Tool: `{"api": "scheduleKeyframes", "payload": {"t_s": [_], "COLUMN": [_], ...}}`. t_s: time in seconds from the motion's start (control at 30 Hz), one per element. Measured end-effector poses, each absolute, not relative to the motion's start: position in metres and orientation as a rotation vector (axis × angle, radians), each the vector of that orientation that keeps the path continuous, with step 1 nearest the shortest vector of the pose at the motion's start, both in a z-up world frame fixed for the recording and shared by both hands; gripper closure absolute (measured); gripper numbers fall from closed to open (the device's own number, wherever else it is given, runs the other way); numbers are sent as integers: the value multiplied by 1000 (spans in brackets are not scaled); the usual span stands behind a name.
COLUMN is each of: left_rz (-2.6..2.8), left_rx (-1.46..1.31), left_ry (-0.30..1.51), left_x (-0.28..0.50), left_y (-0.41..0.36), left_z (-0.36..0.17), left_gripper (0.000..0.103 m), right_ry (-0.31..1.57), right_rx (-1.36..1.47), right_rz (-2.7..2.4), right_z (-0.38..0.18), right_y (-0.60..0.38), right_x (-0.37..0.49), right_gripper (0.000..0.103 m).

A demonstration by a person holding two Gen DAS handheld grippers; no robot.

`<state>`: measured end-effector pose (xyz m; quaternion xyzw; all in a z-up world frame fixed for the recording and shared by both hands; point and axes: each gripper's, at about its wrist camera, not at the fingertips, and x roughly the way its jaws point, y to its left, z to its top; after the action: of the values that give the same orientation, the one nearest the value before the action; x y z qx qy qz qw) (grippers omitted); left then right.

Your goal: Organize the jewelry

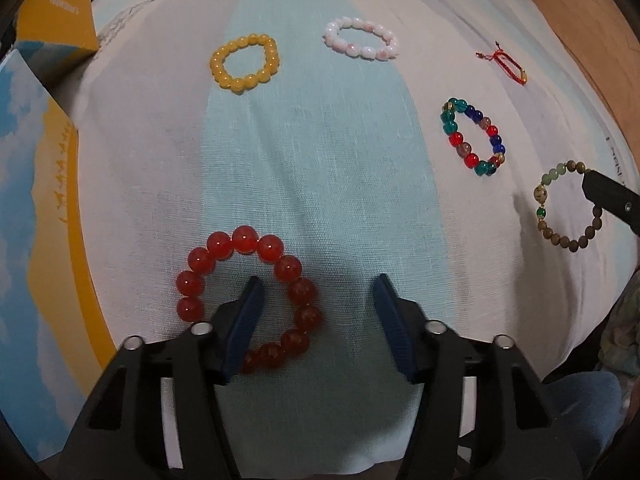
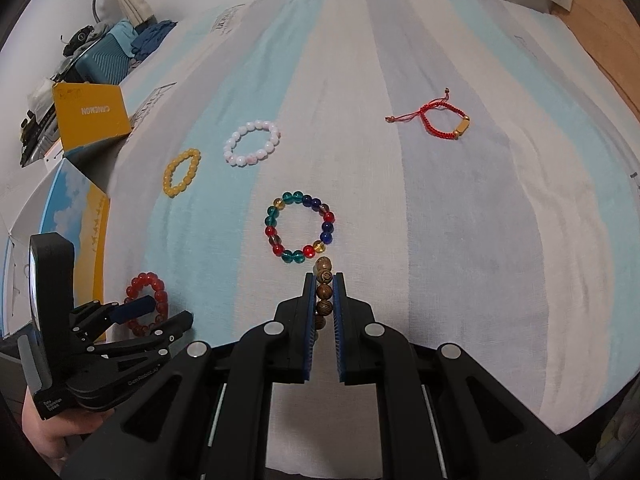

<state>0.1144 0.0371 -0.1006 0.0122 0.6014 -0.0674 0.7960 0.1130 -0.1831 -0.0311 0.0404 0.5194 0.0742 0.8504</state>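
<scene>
Several bracelets lie on a striped cloth. My left gripper [image 1: 318,292] is open over the red bead bracelet [image 1: 224,248], with its left finger inside the ring; it also shows in the right wrist view [image 2: 160,314]. My right gripper [image 2: 325,280] is shut on the brown wooden bead bracelet [image 2: 323,276], which also shows at the right of the left wrist view [image 1: 560,204]. Farther off lie the multicolour bead bracelet [image 2: 300,229], the yellow bracelet [image 2: 182,173], the pink-white bracelet [image 2: 252,143] and the red cord bracelet [image 2: 438,120].
A box printed with sky and yellow [image 1: 36,216] stands at the left edge of the cloth, with an orange box [image 2: 92,114] behind it. Clutter and a teal case [image 2: 108,60] sit at the far left. A wooden floor [image 1: 592,20] shows at the right.
</scene>
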Motion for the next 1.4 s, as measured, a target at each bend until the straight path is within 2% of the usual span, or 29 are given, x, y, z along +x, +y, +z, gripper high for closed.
{"api": "scheduleKeyframes", "payload": {"t_s": [0.23,0.3,1.4], "left_rz": [-187,-197,-205], "left_rx": [23,13,-167], "left_ry": [1299,1295,1131], "left_x": [115,114,104], "left_y": [41,42,81], "left_z": [-102,-102,-31], "left_gripper": [87,89,90], "right_ry": [1098,1097,1082], "right_rx": [82,81,69], "right_rz": [162,162,149], "right_z": [-32,-33,-29], "right_y": [-178,-177,-175], "right_x": [112,112,111], "right_gripper": [96,96,95]}}
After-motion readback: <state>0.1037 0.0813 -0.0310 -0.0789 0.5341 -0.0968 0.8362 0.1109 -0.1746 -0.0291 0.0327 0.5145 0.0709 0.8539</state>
